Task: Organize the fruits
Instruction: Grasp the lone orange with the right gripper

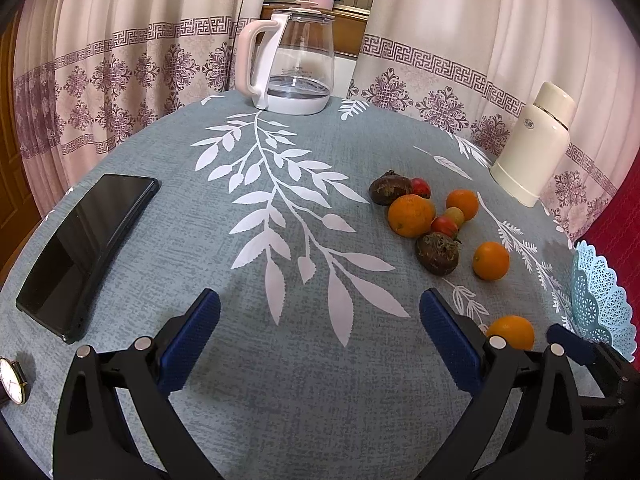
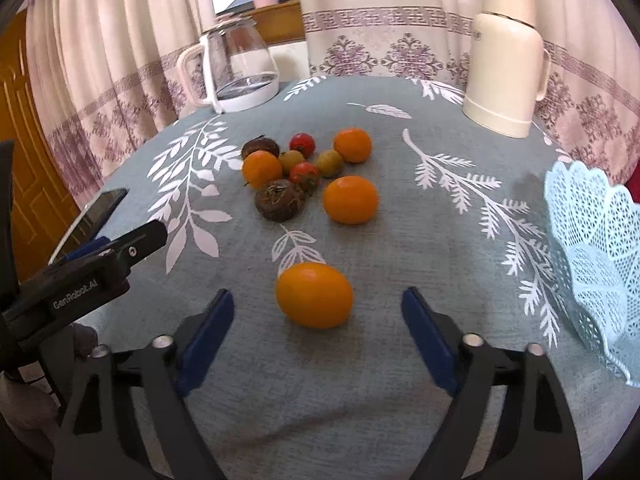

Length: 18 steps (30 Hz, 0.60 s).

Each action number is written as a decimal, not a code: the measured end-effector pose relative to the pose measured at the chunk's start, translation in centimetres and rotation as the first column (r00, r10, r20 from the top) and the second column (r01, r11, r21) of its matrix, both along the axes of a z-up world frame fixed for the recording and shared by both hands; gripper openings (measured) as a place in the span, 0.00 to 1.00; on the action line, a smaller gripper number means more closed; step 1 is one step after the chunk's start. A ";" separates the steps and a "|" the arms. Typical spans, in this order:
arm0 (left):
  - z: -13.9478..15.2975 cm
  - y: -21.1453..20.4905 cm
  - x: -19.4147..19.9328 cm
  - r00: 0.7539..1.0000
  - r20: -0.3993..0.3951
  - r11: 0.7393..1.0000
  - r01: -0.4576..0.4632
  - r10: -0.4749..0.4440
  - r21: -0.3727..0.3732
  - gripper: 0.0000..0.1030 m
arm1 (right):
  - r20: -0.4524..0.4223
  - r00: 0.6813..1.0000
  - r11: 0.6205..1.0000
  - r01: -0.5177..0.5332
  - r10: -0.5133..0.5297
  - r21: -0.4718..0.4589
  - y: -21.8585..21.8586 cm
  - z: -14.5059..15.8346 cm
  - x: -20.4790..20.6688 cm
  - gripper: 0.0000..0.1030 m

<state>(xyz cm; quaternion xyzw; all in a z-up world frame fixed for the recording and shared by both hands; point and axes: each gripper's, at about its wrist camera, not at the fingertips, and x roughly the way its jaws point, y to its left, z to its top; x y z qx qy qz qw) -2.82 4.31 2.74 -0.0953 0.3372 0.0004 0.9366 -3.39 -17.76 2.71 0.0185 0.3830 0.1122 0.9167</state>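
**Operator:** On the leaf-print tablecloth point(image 2: 360, 400), just ahead of my right gripper point(image 2: 318, 312), lies one orange point(image 2: 314, 295). The blue pads stand apart on either side of it, neither touching the peel.

**Observer:** And the left?

**Operator:** My left gripper point(image 1: 320, 320) is spread wide over bare cloth, nothing between its fingers.

**Observer:** Where's the remaining fruit?

**Operator:** Farther back there's a cluster: another orange point(image 2: 350, 199), two more behind it, two dark brown rough-skinned fruits, and a few small red and yellowish ones I can't name. The pale blue lattice basket point(image 2: 592, 248) stands at my right, near the table's edge, apart from all of them.

**Observer:** Anything else?

**Operator:** A glass kettle point(image 1: 294, 64) and a cream thermos point(image 2: 505, 60) at the far side, a black phone point(image 1: 86, 252) to my left, a wristwatch point(image 1: 12, 380) beside it.
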 end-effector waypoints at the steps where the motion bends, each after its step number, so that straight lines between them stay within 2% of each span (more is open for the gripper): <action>1: 0.0 0.0 0.0 1.000 0.000 1.000 -0.001 0.001 0.000 0.98 | -0.005 1.000 1.000 -0.003 0.003 -0.014 0.3 -0.1 0.2 0.69; 8: 0.0 0.3 0.0 1.000 -0.003 1.000 -0.011 0.011 -0.004 0.98 | -0.060 0.998 1.000 -0.002 0.001 -0.017 0.6 -1.1 1.4 0.43; 12: 0.1 0.2 0.2 1.000 -0.018 1.000 -0.019 0.019 0.008 0.98 | -0.058 0.998 1.000 -0.003 0.004 0.001 0.2 -1.0 1.1 0.43; 18: 0.4 -1.3 1.0 0.998 -0.064 0.997 -0.007 0.012 0.082 0.98 | 0.001 1.000 1.000 0.026 -0.026 0.016 -1.1 0.2 -0.4 0.43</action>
